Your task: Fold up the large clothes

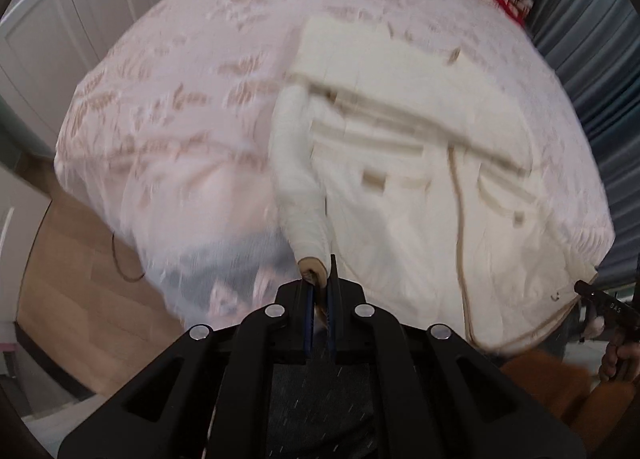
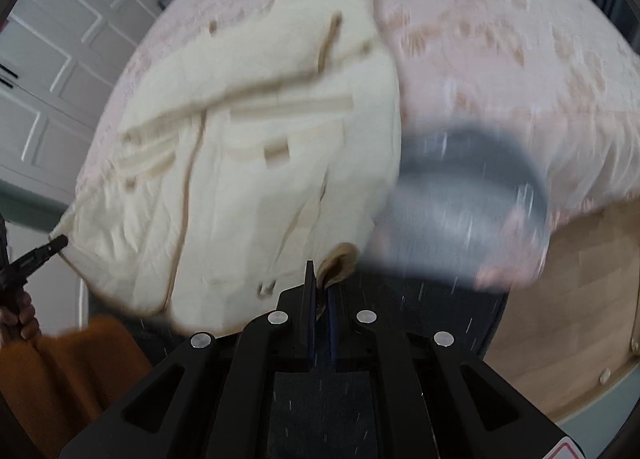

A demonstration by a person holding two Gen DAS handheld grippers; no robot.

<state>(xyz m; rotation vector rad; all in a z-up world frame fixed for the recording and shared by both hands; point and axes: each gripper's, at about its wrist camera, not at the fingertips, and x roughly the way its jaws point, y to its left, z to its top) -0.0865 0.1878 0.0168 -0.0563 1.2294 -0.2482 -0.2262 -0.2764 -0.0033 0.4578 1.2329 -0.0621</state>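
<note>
Jacket (image 1: 420, 163) lies spread on pink bed (image 1: 172, 107), cream, blurred by motion. We hold 2 cuffs: left gripper (image 1: 320, 291) pinches left cuff (image 1: 312, 267), sleeve (image 1: 298, 163) lifted toward us; right gripper (image 2: 322, 295) pinches tan cuff (image 2: 338, 263) at the jacket's near right edge. We judge sleeve-fold step in hand. Next move calls for carrying both cuffs inward across body, laying sleeves flat, then spreading jaws without dragging cloth.

White letters that seem to read "DAS" stand on the black right gripper (image 1: 608, 309) at the far right. Blur hides whether that reading is sure.
</note>
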